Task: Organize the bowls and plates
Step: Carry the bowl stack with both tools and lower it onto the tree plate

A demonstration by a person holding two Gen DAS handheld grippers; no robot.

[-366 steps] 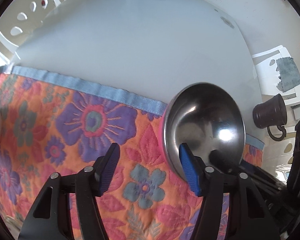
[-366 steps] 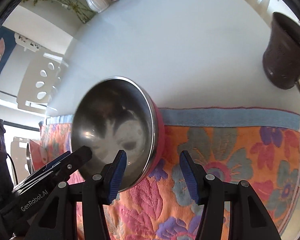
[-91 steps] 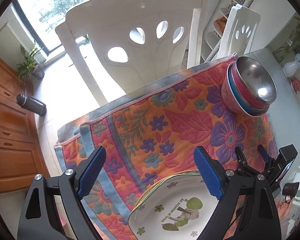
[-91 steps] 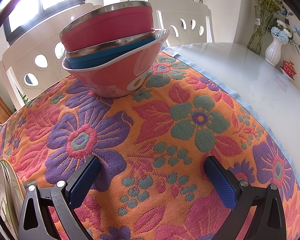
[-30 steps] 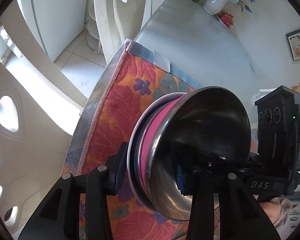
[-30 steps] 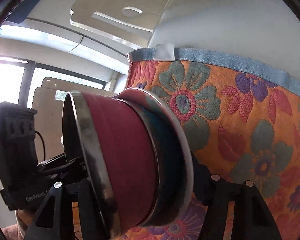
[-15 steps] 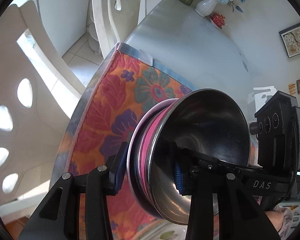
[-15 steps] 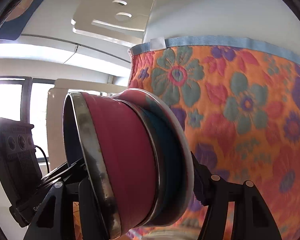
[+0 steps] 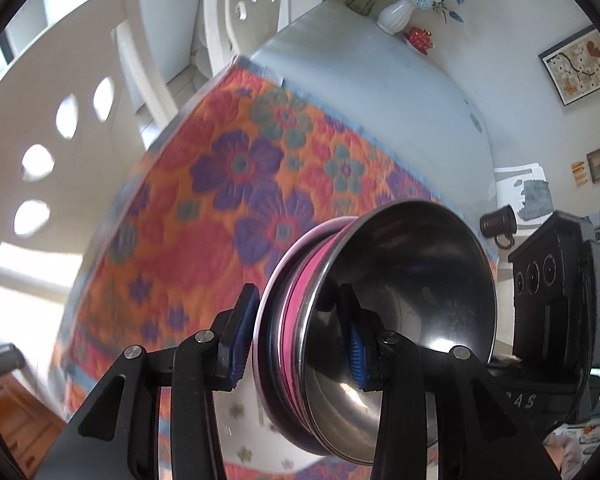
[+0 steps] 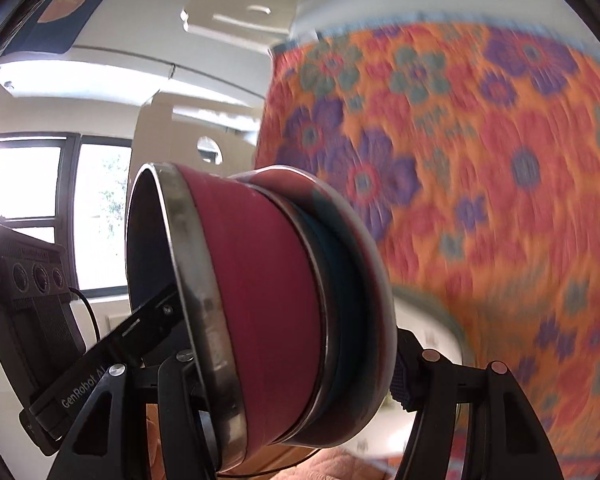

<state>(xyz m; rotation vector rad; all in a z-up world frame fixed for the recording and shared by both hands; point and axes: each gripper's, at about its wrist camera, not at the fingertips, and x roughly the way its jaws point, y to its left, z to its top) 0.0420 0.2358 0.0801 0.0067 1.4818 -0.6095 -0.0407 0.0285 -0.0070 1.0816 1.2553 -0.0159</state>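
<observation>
A stack of nested bowls [image 9: 400, 300], a steel-lined pink one inside a blue one inside a white-rimmed pink one, hangs tilted above the floral cloth [image 9: 220, 184]. My left gripper [image 9: 298, 344] is shut on the stack's rims, one pad inside the steel bowl and one outside. From the opposite side my right gripper [image 10: 292, 376] is shut on the same stack of bowls [image 10: 260, 280], with the floral cloth [image 10: 480, 160] behind. A white plate [image 10: 432, 320] with a green rim lies below the stack; a white plate [image 9: 240, 452] also shows blurred under the left fingers.
White chairs [image 9: 60, 128] stand along the table's left side. A white vase of flowers [image 9: 396, 16], a small red dish [image 9: 418, 36] and a dark mug [image 9: 498, 224] stand on the bare grey tabletop [image 9: 380, 92] beyond the cloth.
Both grippers have risen with the bowl stack and carried it across the cloth away from its taped corner; much more cloth shows, and a plate has come into view beneath.
</observation>
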